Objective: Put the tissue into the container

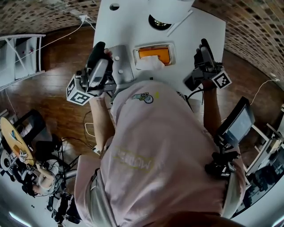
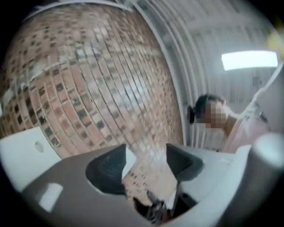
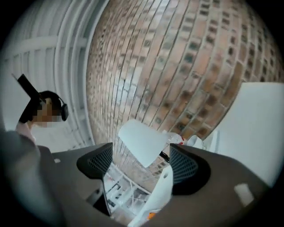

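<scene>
An orange container (image 1: 154, 53) with a pale rim sits on the white table (image 1: 199, 31), just beyond the person's chest. A white tissue (image 1: 150, 63) lies crumpled on the container's near edge. My left gripper (image 1: 98, 49) is raised over the table's left side, well left of the container. In the left gripper view its jaws (image 2: 146, 162) stand apart, with only the brick wall between them. My right gripper (image 1: 204, 46) is held up at the table's right side. In its own view (image 3: 140, 162) it is open and holds nothing.
A white lamp shade (image 1: 171, 9) hangs over the table's far end and shows beyond the right jaws (image 3: 142, 142). A screen on a stand (image 1: 237, 124) is at the right, a white rack (image 1: 20, 57) at the left. Cables lie on the wooden floor (image 1: 53, 102).
</scene>
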Demonstrator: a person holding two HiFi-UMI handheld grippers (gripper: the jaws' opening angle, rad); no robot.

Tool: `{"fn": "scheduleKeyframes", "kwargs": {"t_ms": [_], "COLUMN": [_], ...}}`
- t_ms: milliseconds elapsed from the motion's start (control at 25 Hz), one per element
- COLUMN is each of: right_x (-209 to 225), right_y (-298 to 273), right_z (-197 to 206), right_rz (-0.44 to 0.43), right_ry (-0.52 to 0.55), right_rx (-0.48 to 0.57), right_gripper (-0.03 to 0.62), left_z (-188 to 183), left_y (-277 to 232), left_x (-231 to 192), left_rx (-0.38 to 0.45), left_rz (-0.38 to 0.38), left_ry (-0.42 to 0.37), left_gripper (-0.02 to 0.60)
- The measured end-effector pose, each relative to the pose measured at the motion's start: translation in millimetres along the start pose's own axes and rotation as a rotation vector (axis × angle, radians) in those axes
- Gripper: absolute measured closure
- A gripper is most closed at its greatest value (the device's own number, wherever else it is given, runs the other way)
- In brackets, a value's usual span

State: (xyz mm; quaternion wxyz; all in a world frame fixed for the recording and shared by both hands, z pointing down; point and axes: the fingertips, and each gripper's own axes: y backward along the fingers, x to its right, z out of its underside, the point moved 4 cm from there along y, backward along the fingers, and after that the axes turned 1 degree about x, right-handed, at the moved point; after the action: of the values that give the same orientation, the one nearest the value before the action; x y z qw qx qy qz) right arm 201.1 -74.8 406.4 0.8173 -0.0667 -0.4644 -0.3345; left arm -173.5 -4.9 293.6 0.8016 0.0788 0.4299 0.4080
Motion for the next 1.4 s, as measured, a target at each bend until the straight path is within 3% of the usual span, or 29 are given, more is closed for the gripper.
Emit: {"fn": "scheduleKeyframes", "kwargs": {"t_ms": [80, 120, 200, 360, 440, 680, 880, 960, 1080, 1160, 1280, 1400], "right_x": [-4, -6, -10, -22, -26, -37, -46, -48, -56, -54, -31, 6], "right_y": [12, 13, 13, 11, 10, 2, -5, -7, -13, -17, -13, 4], "right_z": [21, 32, 47, 48, 44, 40, 42, 42, 38, 42, 70, 116], "right_rz": [0.033, 0.035, 0.025, -0.02, -0.033, -0.052, -0.08, -0.077, -0.09, -0.094, -0.099, -0.137], "right_ry": [-0.052, -0.07, -0.098, -0.073, -0.06, -0.011, 0.045, 0.12, 0.258, 0.376, 0.691, 1.103], "right_rx": [0.069, 0.072, 0.068, 0.042, 0.052, 0.036, -0.022, -0.09, -0.212, -0.332, -0.635, -1.002], "right_gripper": [0.201, 0.201, 0.201, 0.21, 0.21, 0.21, 0.21, 0.21, 0.21, 0.21, 0.21, 0.207], "left_z": [-14, -16, -16, -10, -6, 0, 14, 19, 31, 48, 101, 154], "left_y": [26, 37, 48, 54, 54, 52, 37, 36, 36, 38, 58, 85], "left_x": [3, 4, 5, 12, 13, 14, 15, 14, 6, -6, -40, -80], "left_rx": [0.229, 0.294, 0.339, 0.313, 0.272, 0.226, 0.08, 0.032, -0.102, -0.283, -0.729, -1.157], "left_rz": [0.034, 0.04, 0.042, 0.043, 0.047, 0.033, -0.02, -0.038, -0.111, -0.203, -0.345, -0.382], "left_ry": [0.093, 0.113, 0.13, 0.133, 0.129, 0.114, 0.04, 0.033, -0.031, -0.143, -0.431, -0.808], "left_gripper": [0.318, 0.318, 0.318, 0.324, 0.368, 0.367, 0.351, 0.351, 0.351, 0.351, 0.35, 0.33]}}
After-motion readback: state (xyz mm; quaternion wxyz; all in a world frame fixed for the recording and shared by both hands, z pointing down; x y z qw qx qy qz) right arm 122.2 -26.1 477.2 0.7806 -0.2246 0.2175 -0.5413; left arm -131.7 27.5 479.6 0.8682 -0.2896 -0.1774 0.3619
